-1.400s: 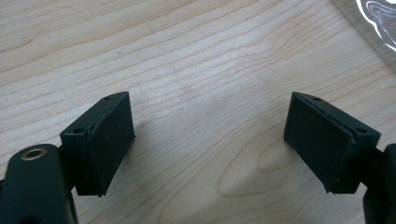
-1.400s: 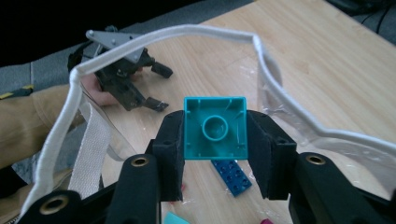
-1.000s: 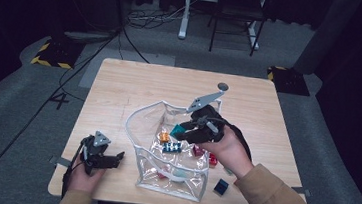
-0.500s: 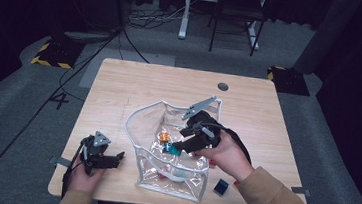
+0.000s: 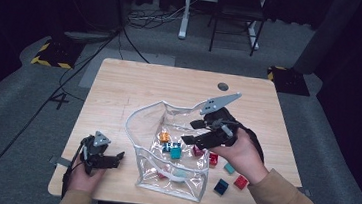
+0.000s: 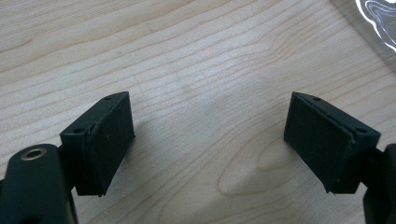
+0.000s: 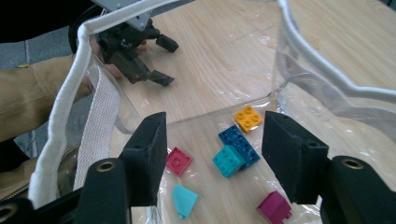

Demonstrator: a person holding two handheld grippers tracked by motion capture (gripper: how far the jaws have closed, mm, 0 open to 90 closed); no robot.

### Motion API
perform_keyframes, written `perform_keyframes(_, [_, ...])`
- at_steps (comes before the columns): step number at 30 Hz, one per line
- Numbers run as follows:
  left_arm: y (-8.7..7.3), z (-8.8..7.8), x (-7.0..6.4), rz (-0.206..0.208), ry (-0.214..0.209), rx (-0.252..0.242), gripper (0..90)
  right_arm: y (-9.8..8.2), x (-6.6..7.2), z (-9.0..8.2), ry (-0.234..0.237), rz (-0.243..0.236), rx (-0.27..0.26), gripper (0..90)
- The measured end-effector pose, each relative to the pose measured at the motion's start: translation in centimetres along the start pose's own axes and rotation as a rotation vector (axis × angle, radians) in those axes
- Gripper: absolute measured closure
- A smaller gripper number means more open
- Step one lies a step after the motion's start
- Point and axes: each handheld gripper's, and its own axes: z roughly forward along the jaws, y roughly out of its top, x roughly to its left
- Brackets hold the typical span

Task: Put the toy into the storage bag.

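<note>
Bricks were going into the clear pouch (image 5: 172, 174) mid-counter. I had right gripper (image 5: 197, 132) fingers just spreading, empty, above the teal brick (image 7: 228, 160) inside; left gripper (image 5: 116, 157) released, idle. Next: grab the loose navy brick (image 5: 220, 186).

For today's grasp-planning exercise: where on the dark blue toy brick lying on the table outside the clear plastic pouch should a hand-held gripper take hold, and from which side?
Grip the dark blue toy brick across two opposite flat side walls, coming straight down from above. It sits flat on the wooden table apart from the clear plastic pouch, so the top is unobstructed. The red brick lies close on its right; probably best to set the jaws across the other pair of walls.
</note>
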Motion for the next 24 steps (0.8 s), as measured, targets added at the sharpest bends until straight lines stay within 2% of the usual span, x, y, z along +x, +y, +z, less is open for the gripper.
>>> perform_keyframes(8, [0.0,0.0,0.0,-0.001,0.0,0.0,16.3,-0.9,-1.2,-3.0,-0.047,0.039,-0.06,41.2])
perform_keyframes(17, [0.0,0.0,0.0,-0.001,0.0,0.0,16.3,-2.0,-2.4,-5.5,-0.095,0.073,-0.088,41.2])
perform_keyframes(24, [0.0,0.0,0.0,-0.001,0.0,0.0,16.3,-3.5,-3.6,-7.7,-0.143,0.116,-0.112,41.2])
